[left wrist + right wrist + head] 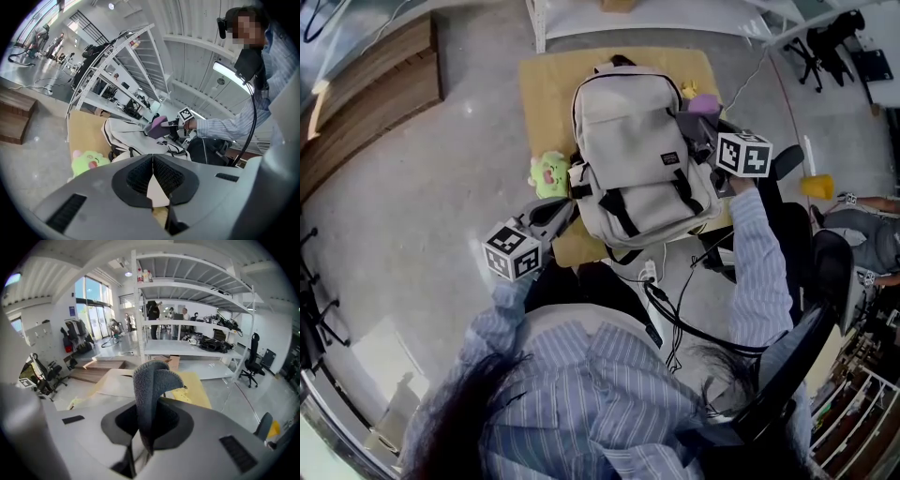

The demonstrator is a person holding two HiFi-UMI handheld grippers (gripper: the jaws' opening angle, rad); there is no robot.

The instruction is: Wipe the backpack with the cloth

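Backpack [639, 150] wipe seemingly not started. Far left: left gripper [558, 214] by bag's lower left corner, jaws pressed together, nothing clearly pinched. Green plush toy [548, 173] just beside bag's left edge, on tan board [548, 94]. Centre: pale grey bag flat on board, zips shut, contents hidden. Right: grey cloth [705, 103] clamped in right gripper [705, 129], at bag's upper right corner. Risks: unpinned bag sliding under wipe, nudging plush off board; cloth snagging on straps, slipping from jaws.
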